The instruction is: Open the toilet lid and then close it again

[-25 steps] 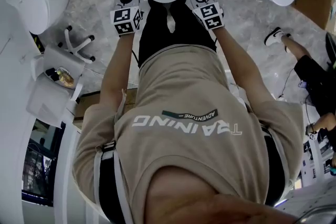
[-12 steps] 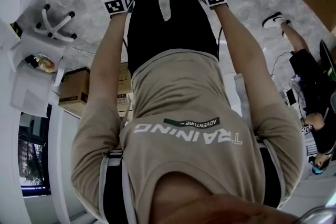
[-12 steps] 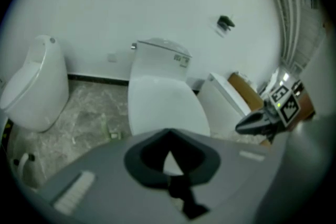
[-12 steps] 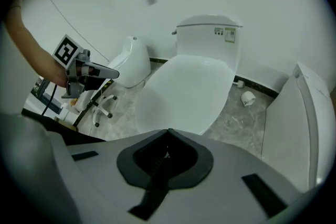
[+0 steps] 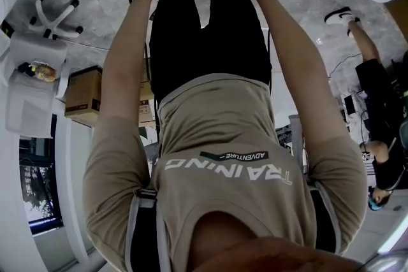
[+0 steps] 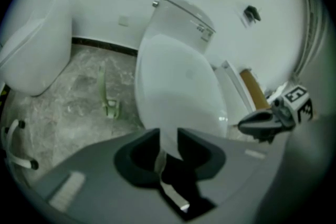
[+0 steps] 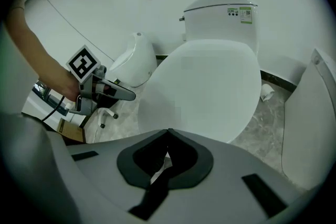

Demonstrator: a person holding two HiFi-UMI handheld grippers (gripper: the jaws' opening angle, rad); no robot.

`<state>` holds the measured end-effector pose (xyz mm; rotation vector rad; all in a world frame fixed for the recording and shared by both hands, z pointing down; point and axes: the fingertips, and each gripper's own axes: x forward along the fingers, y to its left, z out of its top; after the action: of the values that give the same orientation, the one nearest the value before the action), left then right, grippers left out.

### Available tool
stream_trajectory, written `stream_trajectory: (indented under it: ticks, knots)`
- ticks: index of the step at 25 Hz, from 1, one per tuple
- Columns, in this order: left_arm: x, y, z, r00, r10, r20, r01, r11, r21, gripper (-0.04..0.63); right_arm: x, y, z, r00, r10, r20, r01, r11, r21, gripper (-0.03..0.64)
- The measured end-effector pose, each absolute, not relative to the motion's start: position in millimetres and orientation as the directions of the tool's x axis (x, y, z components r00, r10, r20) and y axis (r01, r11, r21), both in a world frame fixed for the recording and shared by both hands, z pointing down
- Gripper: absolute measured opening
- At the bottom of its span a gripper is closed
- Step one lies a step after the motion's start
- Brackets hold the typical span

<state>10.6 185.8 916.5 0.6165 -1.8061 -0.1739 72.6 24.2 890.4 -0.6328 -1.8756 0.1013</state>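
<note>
1. The toilet lid [image 7: 205, 86] lies down flat over the bowl, in front of the white tank [image 7: 220, 18] that stands against the wall.
2. The left gripper [image 6: 165, 134] is released. Its 2 jaws stand apart and have just been opening. The lid's front edge shows in the gap between them, and the pads do not press on it.
3. The right gripper [image 7: 168, 132] is clenched. Its 2 jaw tips meet in a point over the lid's near rim, and nothing is held between them.
4. Both grippers point down at the front of the lid, the left one toward its left side and the right one toward its right. Each shows in the other's view, near but apart.
5. In the head view the person [image 5: 223, 137] bends far forward with both arms [image 5: 127, 60] stretched out, and the grippers reach the top edge of the picture.
6. A neighbouring white toilet [image 6: 37, 50] stands to the left on the grey marbled floor [image 6: 68, 102].
7. A cardboard box [image 5: 83, 89] sits on the floor beside the person's left arm.
</note>
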Motion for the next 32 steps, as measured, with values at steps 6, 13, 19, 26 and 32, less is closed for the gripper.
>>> stream_trajectory:
  ticks: [6,13,19,26,32]
  knots:
    - [21.7,190.3,952.5,-0.101,-0.507,0.856,-0.339,0.827,0.449,0.120,73.4,34.7,908.7,-0.256,0.473,0.843,0.392,0.848,-0.356,0.009]
    - [19.3,182.2,949.8,-0.089,-0.621,0.779,-0.214,0.775,0.594,0.121,83.2,26.9,904.4,-0.243,0.463,0.852,0.383,0.853,-0.354,0.009]
    - [14.0,179.4,950.6,-0.062,-0.726,0.685,-0.145,0.685,0.714,0.144,81.9,26.8,905.7,-0.253,0.467,0.847,0.384,0.853,-0.355,0.009]
    - [12.2,173.9,951.1,-0.025,-0.690,0.724,-0.188,0.714,0.674,0.152,85.3,26.1,906.2,-0.249,0.480,0.841,0.349,0.855,-0.384,0.009]
    - [10.3,173.2,948.5,-0.015,-0.698,0.716,-0.141,0.710,0.690,0.128,80.7,28.7,905.5,-0.219,0.501,0.838,0.372,0.836,-0.403,0.009]
